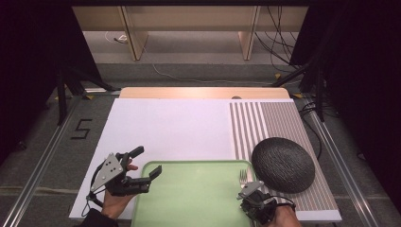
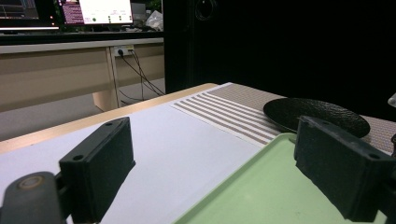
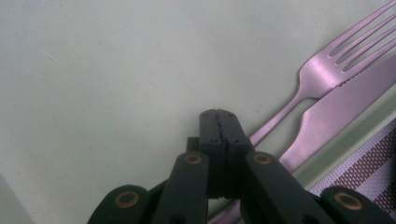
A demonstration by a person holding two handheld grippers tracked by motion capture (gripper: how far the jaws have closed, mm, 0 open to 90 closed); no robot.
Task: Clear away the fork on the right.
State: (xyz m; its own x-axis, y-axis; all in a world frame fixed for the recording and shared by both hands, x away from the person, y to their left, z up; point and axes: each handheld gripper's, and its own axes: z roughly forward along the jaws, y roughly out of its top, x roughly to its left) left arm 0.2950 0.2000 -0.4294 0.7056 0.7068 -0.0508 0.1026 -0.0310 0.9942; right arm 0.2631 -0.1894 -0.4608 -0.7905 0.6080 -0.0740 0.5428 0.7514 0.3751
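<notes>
A metal fork point(image 3: 322, 70) and a knife point(image 3: 341, 105) lie side by side along the right rim of a pale green tray point(image 1: 189, 198). In the high view the fork's tines point(image 1: 243, 177) show beside a dark round plate point(image 1: 283, 164). My right gripper point(image 3: 219, 119) points down at the tray just left of the fork's handle. Its jaws are pressed together, nothing visible between them, and the handle runs under them. My left gripper point(image 1: 145, 163) hovers over the tray's near left corner with its fingers point(image 2: 98, 172) wide apart and nothing between them.
The tray sits at the front of a white table top point(image 1: 170, 127). A striped placemat point(image 1: 279, 123) on the right carries the dark plate point(image 2: 317, 114). Beyond the table's far wooden edge stand desk legs and cables on the floor.
</notes>
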